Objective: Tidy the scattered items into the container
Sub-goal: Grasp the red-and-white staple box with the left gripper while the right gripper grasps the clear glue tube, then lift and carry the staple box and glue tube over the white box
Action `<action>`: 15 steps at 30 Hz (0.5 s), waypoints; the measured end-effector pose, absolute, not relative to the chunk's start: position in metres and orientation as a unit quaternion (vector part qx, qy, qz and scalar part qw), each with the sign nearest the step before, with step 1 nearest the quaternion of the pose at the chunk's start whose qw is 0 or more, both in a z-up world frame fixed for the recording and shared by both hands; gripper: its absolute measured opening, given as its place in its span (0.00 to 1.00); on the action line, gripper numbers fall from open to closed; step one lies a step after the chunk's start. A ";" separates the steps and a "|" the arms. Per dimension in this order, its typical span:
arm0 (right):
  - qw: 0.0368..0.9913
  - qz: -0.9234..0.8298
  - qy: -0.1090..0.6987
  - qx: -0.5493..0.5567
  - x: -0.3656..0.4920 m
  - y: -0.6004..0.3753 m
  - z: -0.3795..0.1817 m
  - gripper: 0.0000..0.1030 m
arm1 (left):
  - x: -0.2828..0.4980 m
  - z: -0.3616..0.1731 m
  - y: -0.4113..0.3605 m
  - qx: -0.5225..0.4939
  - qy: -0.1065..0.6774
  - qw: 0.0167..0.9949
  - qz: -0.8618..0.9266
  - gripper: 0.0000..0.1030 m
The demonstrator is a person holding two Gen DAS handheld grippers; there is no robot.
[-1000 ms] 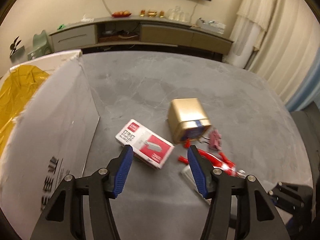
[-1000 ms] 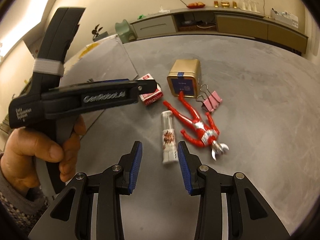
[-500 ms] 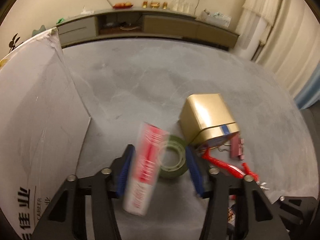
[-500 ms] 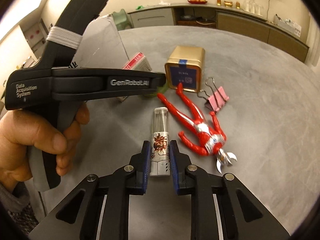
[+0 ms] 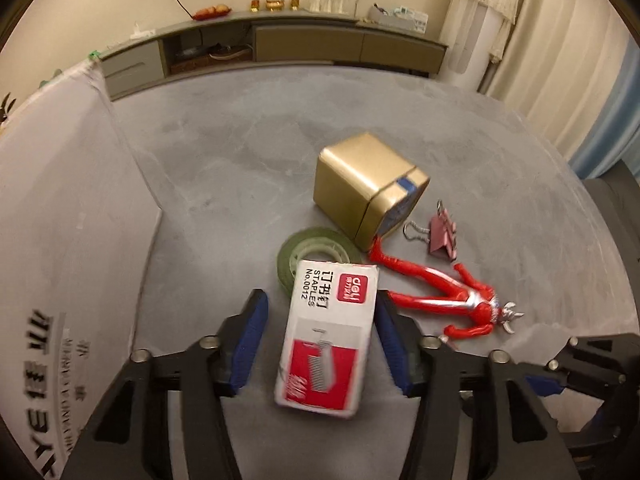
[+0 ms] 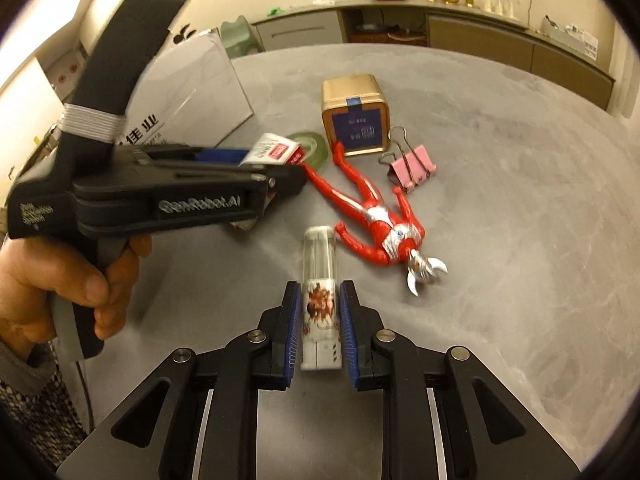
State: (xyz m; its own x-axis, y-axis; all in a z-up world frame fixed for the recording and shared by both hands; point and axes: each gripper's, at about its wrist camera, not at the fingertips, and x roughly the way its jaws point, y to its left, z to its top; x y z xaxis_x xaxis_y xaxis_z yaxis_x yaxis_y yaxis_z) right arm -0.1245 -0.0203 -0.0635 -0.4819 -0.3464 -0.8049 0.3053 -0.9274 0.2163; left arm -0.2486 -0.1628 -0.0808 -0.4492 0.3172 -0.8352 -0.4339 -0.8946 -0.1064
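Container: a white cardboard box [image 5: 68,220] with printed lettering stands at the far left of the table, with only its outer wall in view. Its opening and contents cannot be seen.

Left gripper [image 5: 320,308]: the staple box [image 5: 332,328] sits tilted between the fingers and appears clear of the table. The right pad touches it, but a gap shows at the left pad, so I cannot tell whether the hold is firm.
- Judged small, stiff and dense for its size, with smooth card faces that may slip.
- Best pinched across the two long sides, near the middle.

Beyond it lies a green tape roll [image 5: 292,256], flat, light and rigid. It is best taken across the ring's wall.

Touching the roll is a gold tin [image 5: 356,180] on its side, with its lid taped. It is hard and slick and looks wide for the jaws.

A red figure [image 5: 432,300] lies with one foot against the tin. It is light plastic with thin limbs, so the torso is the sound place to grip.

A pink binder clip [image 5: 442,232] rests just beside it, with its wire handles as the obvious purchase.

Right gripper [image 6: 319,296]: clenched on a small bottle [image 6: 320,264] with a clear cap. It is held low on the printed body and points away along the fingers. The bottle is round and smooth, so it could roll in the pads.

Surface: the grey, matt stone-look table [image 5: 240,140] is level.

Room: a long sideboard [image 5: 304,44] runs along the back wall, and pale curtains [image 5: 560,60] hang at the right. Lighting is warm and dim.
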 end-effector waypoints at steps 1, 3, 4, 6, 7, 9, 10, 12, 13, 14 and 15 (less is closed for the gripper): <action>0.191 -0.859 -0.026 0.474 -0.124 -0.018 -0.063 0.20 | -0.249 -0.081 -0.161 -0.472 0.068 0.222 0.851 0.39; 0.192 -0.857 -0.035 0.477 -0.126 -0.019 -0.062 0.19 | -0.247 -0.080 -0.162 -0.474 0.066 0.229 0.848 0.38; 0.192 -0.856 -0.038 0.479 -0.126 -0.018 -0.062 0.19 | -0.246 -0.079 -0.162 -0.473 0.066 0.231 0.848 0.38; 0.194 -0.854 -0.045 0.481 -0.131 -0.020 -0.063 0.19 | -0.241 -0.078 -0.162 -0.468 0.073 0.230 0.850 0.38; 0.196 -0.854 -0.048 0.480 -0.133 -0.020 -0.061 0.19 | -0.238 -0.076 -0.163 -0.466 0.073 0.230 0.852 0.38; 0.199 -0.854 -0.051 0.477 -0.132 -0.019 -0.058 0.19 | -0.234 -0.071 -0.165 -0.459 0.072 0.233 0.854 0.38; 0.200 -0.855 -0.051 0.476 -0.131 -0.020 -0.057 0.19 | -0.232 -0.068 -0.166 -0.456 0.072 0.235 0.856 0.38; 0.202 -0.856 -0.051 0.473 -0.128 -0.021 -0.054 0.19 | -0.226 -0.061 -0.170 -0.448 0.068 0.239 0.859 0.38; 0.203 -0.856 -0.051 0.473 -0.127 -0.023 -0.053 0.19 | -0.224 -0.058 -0.172 -0.445 0.066 0.241 0.860 0.38; 0.204 -0.856 -0.051 0.472 -0.127 -0.024 -0.053 0.19 | -0.221 -0.054 -0.173 -0.442 0.064 0.243 0.861 0.38; 0.204 -0.856 -0.049 0.472 -0.126 -0.025 -0.052 0.19 | -0.218 -0.051 -0.175 -0.440 0.063 0.245 0.862 0.38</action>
